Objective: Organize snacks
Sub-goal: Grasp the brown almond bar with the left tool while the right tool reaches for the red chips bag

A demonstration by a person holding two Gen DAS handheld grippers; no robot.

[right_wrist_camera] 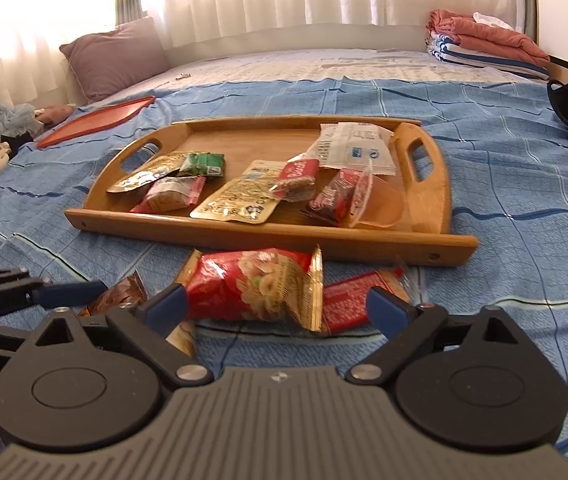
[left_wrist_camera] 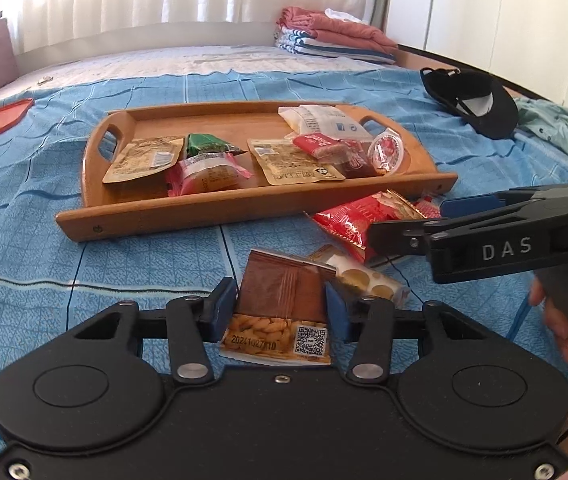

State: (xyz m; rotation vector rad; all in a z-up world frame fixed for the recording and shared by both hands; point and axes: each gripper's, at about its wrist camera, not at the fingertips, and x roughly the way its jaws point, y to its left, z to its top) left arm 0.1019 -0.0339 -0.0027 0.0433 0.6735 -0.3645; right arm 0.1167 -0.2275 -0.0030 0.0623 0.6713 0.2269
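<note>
A wooden tray point(left_wrist_camera: 243, 204) lies on the blue bedspread and holds several snack packets. In front of it lies a brown nut packet point(left_wrist_camera: 284, 288), and my left gripper point(left_wrist_camera: 279, 312) is shut on it, one blue pad against each side edge. A clear packet of round biscuits point(left_wrist_camera: 368, 280) lies just to its right. My right gripper point(right_wrist_camera: 277, 308) stands wide open around a red snack bag point(right_wrist_camera: 251, 288) without touching it. A flat red packet point(right_wrist_camera: 348, 304) lies beside that bag, near the right pad. The left gripper's fingers point(right_wrist_camera: 67, 294) show at the left of the right wrist view.
A black cap point(left_wrist_camera: 472, 100) and a green garment point(left_wrist_camera: 556, 128) lie to the right of the tray. Folded towels point(left_wrist_camera: 332, 36) sit at the far edge of the bed. A flat red lid point(right_wrist_camera: 95, 120) and a purple pillow point(right_wrist_camera: 115, 56) are at the far left.
</note>
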